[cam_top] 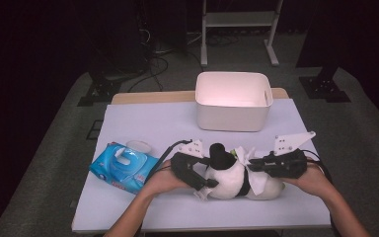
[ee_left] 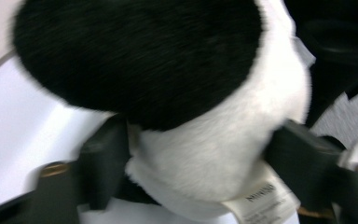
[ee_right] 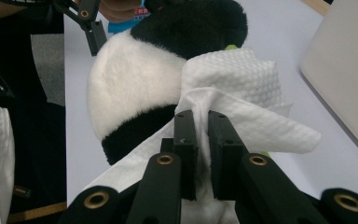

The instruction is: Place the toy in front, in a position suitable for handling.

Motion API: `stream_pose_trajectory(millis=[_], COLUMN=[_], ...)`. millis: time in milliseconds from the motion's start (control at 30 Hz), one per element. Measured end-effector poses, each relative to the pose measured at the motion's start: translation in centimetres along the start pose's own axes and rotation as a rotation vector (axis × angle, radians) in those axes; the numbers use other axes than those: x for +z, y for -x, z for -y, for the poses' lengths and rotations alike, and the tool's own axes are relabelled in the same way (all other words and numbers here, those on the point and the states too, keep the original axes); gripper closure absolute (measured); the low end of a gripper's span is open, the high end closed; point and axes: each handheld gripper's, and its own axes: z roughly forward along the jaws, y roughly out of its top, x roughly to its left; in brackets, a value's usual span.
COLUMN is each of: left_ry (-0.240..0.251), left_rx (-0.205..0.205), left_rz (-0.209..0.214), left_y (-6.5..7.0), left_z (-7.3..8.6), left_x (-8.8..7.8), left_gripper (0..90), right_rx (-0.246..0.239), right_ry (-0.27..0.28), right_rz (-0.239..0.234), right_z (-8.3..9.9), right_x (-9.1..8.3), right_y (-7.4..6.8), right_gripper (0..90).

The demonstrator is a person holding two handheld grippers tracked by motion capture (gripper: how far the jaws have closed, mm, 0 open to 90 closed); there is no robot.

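Observation:
A black-and-white plush panda (cam_top: 227, 177) lies on the white table cover near the front edge. My left gripper (cam_top: 203, 181) comes in from the left. In the left gripper view its fingers (ee_left: 105, 158) press against both sides of the panda's white body (ee_left: 214, 140), just above a sewn-in label (ee_left: 261, 196). My right gripper (cam_top: 252, 165) reaches in from the right, shut on a white wet wipe (cam_top: 259, 186). In the right gripper view its jaws (ee_right: 202, 126) pinch a fold of the wipe (ee_right: 242, 79), which drapes over the panda (ee_right: 130, 79).
A blue pack of wipes (cam_top: 123, 168) lies to the left of the panda, with a small white lid (cam_top: 138, 146) behind it. A white bin (cam_top: 232, 118) stands at the back of the table, open at the top. A metal stand is on the floor beyond.

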Motion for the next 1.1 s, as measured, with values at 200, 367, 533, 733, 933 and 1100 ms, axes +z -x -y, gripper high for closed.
stream_pose_trajectory(millis=[200, 367, 533, 733, 933, 1100], left_ry=[0.007, 0.002, -0.003, -0.003, -0.009, -0.009], left_rx=[0.023, 0.019, 0.022, 0.036, 0.035, 0.039], left_rz=[-0.025, -0.026, -0.027, -0.033, -0.037, -0.036], left_y=[0.1, 0.0, -0.1, 0.0, 0.0, 0.0], left_z=[-0.1, 0.1, 0.2, 0.1, 0.2, 0.2], left_x=[-0.4, -0.5, -0.6, -0.6, -0.6, -0.7], left_gripper=[41.5, 42.8, 43.0, 43.3, 43.8, 43.8], right_rx=[-0.014, 0.020, 0.068, 0.120, 0.089, 0.078], right_ry=[-0.012, 0.012, 0.004, 0.042, 0.048, 0.070], right_rz=[0.031, 0.064, 0.113, 0.107, 0.068, 0.044], right_z=[0.1, 1.3, 3.4, 5.0, 3.5, 2.4], right_x=[-1.2, -3.1, -4.7, -5.5, -4.1, -3.1], right_y=[0.1, 0.4, 1.1, 1.3, 1.1, 1.2], right_gripper=[82.3, 82.3, 82.3, 82.2, 82.2, 82.1])
